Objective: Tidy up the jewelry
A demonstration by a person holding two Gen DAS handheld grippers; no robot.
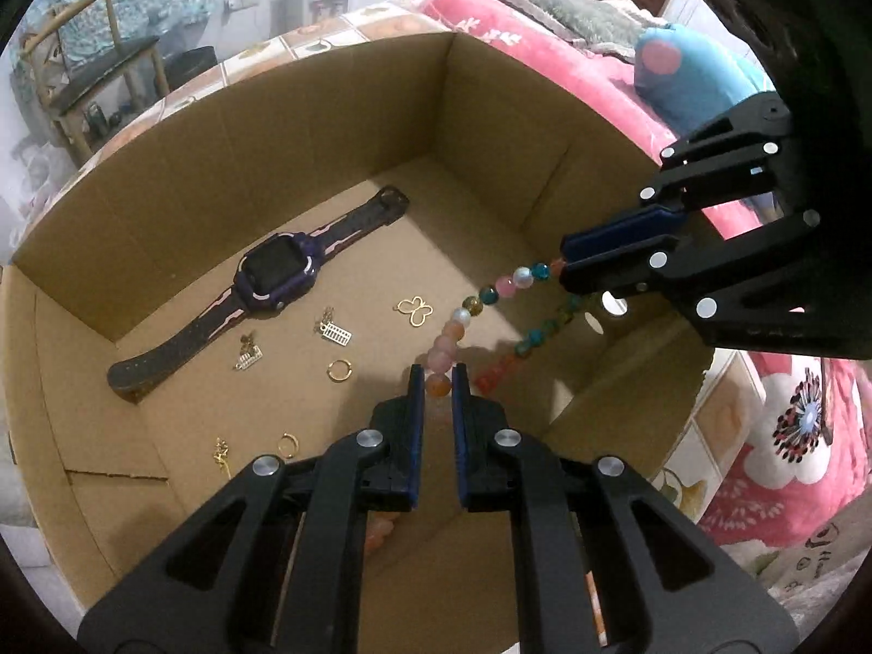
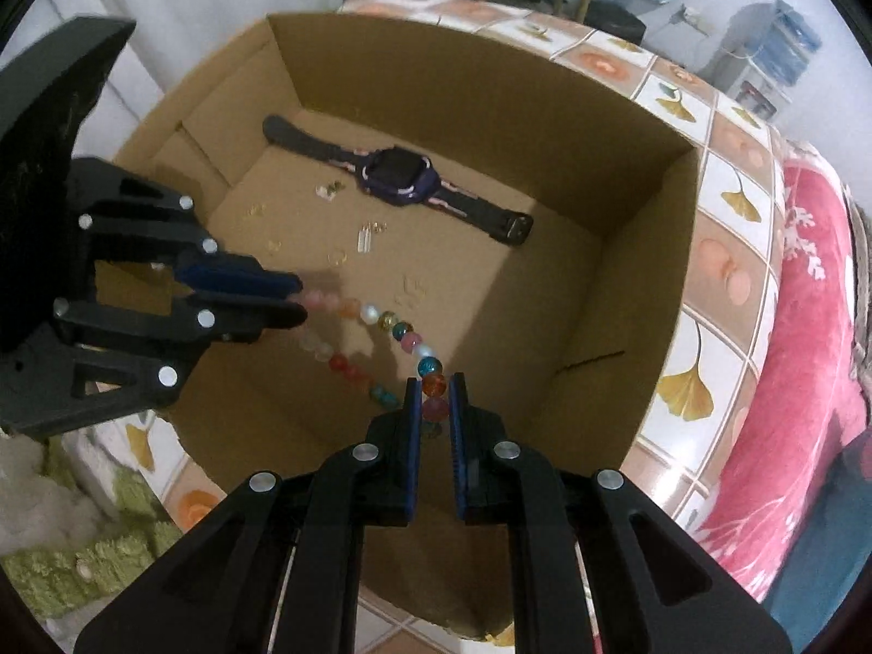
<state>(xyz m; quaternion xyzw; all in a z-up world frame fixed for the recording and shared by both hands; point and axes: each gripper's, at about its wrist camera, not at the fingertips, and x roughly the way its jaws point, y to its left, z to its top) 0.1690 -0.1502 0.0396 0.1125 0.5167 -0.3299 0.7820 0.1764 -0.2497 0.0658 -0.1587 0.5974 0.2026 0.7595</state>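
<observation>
Both grippers, left [image 1: 437, 376] and right [image 2: 434, 389], pinch opposite ends of our bracelet [image 1: 468, 316], stretching it above the box [image 1: 305, 125] floor, probably to lay it right of the watch [image 1: 272, 278].

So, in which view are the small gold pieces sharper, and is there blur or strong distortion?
Left wrist view: the gold butterfly charm and rings on the cardboard box floor are crisp. Right wrist view: the same pieces look pale and smeared, and the left gripper is softly blurred. Both views: fisheye bends the box walls, with dark corners; the bead bracelet casts a soft shadow.
</observation>
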